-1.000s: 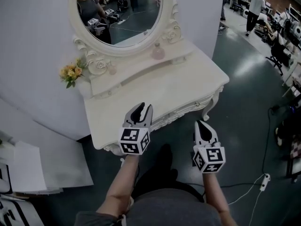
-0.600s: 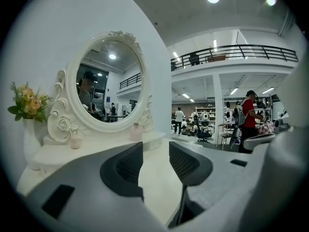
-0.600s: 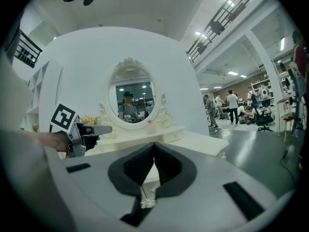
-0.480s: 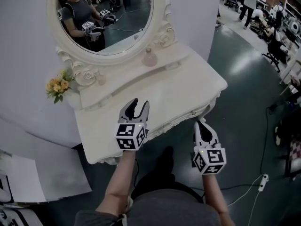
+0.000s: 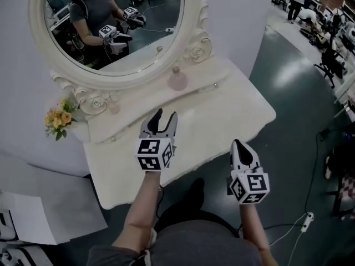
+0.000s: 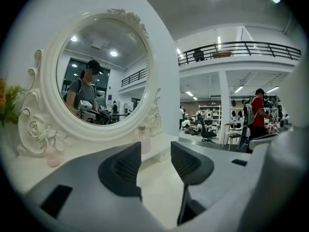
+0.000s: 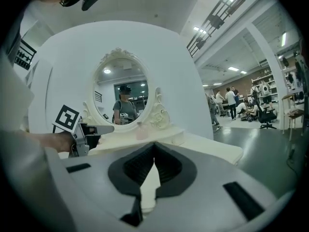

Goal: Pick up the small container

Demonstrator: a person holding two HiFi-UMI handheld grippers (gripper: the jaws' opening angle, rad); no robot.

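The mirror's top was cut off by the head view's upper edge. In the left gripper view, the flowers were cropped at the left, and 1 jaw partly hid the small container's base.

Cream dressing table with oval mirror on dark floor.

The right gripper has its jaws closed tip to tip, nothing between them. Beyond the tips at 12 o'clock, a small pink container stands on the white dressing table, just below the oval mirror at 11 o'clock
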